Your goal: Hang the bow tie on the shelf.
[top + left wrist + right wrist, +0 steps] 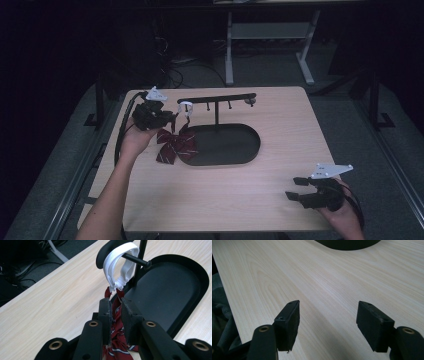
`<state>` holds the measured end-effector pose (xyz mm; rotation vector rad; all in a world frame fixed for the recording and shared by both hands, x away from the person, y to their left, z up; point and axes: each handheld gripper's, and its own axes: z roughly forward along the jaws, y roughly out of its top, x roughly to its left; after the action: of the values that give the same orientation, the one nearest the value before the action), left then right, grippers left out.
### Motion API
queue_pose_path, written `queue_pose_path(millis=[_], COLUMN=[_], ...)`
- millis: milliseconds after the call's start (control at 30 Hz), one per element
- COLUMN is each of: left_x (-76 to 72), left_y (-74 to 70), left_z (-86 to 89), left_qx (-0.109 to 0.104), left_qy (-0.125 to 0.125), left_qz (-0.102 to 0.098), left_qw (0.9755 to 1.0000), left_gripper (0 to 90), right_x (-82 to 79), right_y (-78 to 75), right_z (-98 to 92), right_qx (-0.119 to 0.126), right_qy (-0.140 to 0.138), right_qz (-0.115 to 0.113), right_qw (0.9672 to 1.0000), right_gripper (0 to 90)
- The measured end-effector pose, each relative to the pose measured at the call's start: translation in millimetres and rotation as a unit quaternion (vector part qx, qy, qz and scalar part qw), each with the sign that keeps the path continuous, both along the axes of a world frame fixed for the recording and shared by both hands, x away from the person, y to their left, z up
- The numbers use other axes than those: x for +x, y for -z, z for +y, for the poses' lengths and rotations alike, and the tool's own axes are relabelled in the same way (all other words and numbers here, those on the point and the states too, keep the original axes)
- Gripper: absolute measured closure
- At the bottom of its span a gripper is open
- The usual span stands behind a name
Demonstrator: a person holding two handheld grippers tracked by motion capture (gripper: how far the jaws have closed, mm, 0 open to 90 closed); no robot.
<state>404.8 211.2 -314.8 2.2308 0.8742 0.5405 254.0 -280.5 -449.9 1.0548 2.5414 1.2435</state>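
A dark red striped bow tie [173,144] hangs by its white elastic loop [185,107] from the left end of a black T-shaped stand [216,98]. The stand rises from a black oval tray [235,145]. My left gripper [172,117] is shut on the bow tie's red fabric just under the loop. In the left gripper view the loop [121,266] sits over a peg [136,260] and the red cloth [115,325] is pinched between the jaws. My right gripper [294,188] rests open near the table's front right corner, nothing between its fingers [289,320].
The light wooden table [220,200] has bare surface in the middle and front. Two more small pegs [229,104] hang under the stand's bar. A white desk frame [270,45] and cables stand behind the table on the floor.
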Motion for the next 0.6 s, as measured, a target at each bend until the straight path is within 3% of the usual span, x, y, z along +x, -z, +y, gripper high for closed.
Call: queue_pose_path(millis=[600], left_x=[-5.0], left_y=[14.8], left_z=[6.5], left_qx=[-0.005], left_qy=[0.002], left_qz=[0.015], left_qw=[0.9999], left_gripper=[73.9], right_x=[1.1], right_y=[0.5], right_z=[-0.5], right_qx=[0.0], right_qy=[0.003], right_qz=[0.001], right_qw=[1.0], right_gripper=[34.7])
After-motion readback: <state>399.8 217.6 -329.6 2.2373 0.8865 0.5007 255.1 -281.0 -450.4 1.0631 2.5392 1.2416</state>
